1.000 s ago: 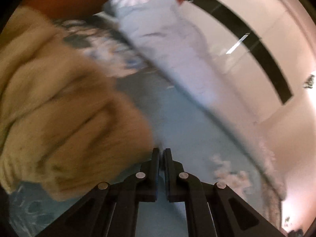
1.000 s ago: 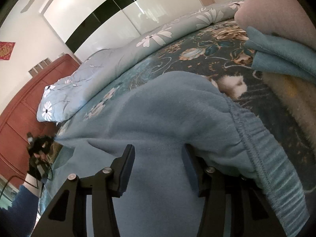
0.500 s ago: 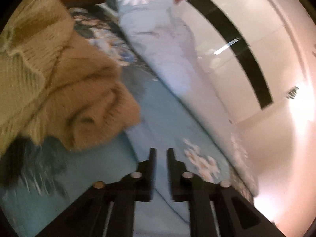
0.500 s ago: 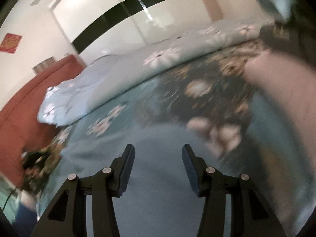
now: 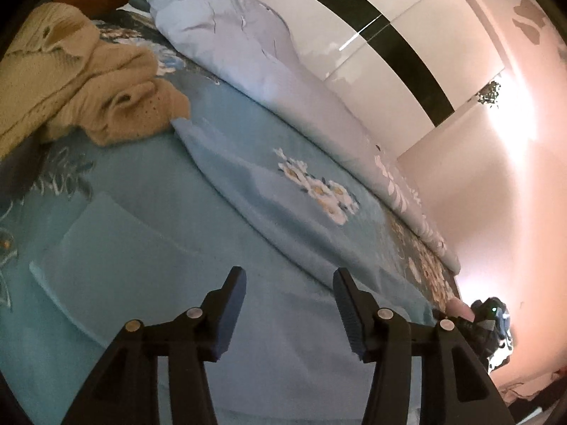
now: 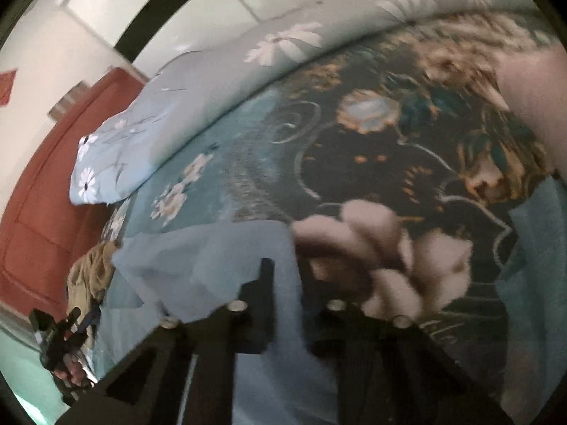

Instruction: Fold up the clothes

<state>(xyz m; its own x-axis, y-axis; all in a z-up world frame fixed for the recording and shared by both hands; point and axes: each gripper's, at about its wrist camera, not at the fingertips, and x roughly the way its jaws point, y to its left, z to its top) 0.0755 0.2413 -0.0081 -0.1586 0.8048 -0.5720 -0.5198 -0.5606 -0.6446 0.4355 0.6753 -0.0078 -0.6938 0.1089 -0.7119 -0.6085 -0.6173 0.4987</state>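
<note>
- Blue fleece garment is lying released under your left gripper, whose jaws are now spreading wide after being pinched.
- Your right gripper is narrowing onto the fleece edge ahead, blurred; whether it is gripping yet, I cannot tell.

Two grippers are there: the left gripper and the right gripper. In front of the left gripper lies one blue garment, and ahead to its left one beige knitted garment. Beyond both are one long pale floral pillow and one bedspread.
</note>
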